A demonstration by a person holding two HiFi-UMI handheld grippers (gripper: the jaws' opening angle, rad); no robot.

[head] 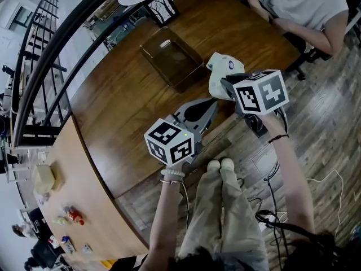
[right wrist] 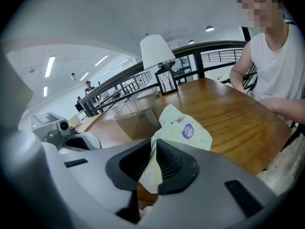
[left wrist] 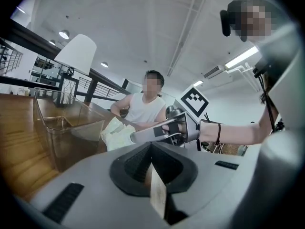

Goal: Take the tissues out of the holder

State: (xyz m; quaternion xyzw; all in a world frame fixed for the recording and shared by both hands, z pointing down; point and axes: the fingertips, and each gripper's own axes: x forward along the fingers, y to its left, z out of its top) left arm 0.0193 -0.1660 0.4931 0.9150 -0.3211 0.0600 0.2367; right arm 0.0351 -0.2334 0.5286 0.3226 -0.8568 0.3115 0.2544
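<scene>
My right gripper [right wrist: 153,147] is pinched shut on a corner of the one tissue pack [right wrist: 186,130]. It is a soft, pale wrapper with a single round blue label, and it sticks up past the jaw tips in the middle of the right gripper view. In the head view the pack sits right of centre, out of the holder [head: 172,55] and just beside its lower right corner. I cannot tell whether the pack touches the wood. There is one holder, a clear brownish box standing open-topped on the round wooden table [head: 124,106], up and left of the pack.

My left gripper [left wrist: 151,146] has its jaws pressed together on nothing. Only a thin sliver of wood colour shows behind the pads. In the head view it points up and right from the lower middle, towards the table edge, near my right one but apart from it.

I count two marker cubes, one [head: 169,141] on the left gripper and one [head: 260,92] on the right. One other person [head: 307,4] sits at the table in the upper right. One white lampshade [right wrist: 156,51] and one small picture frame [right wrist: 166,80] stand at the far edge, behind the holder.
</scene>
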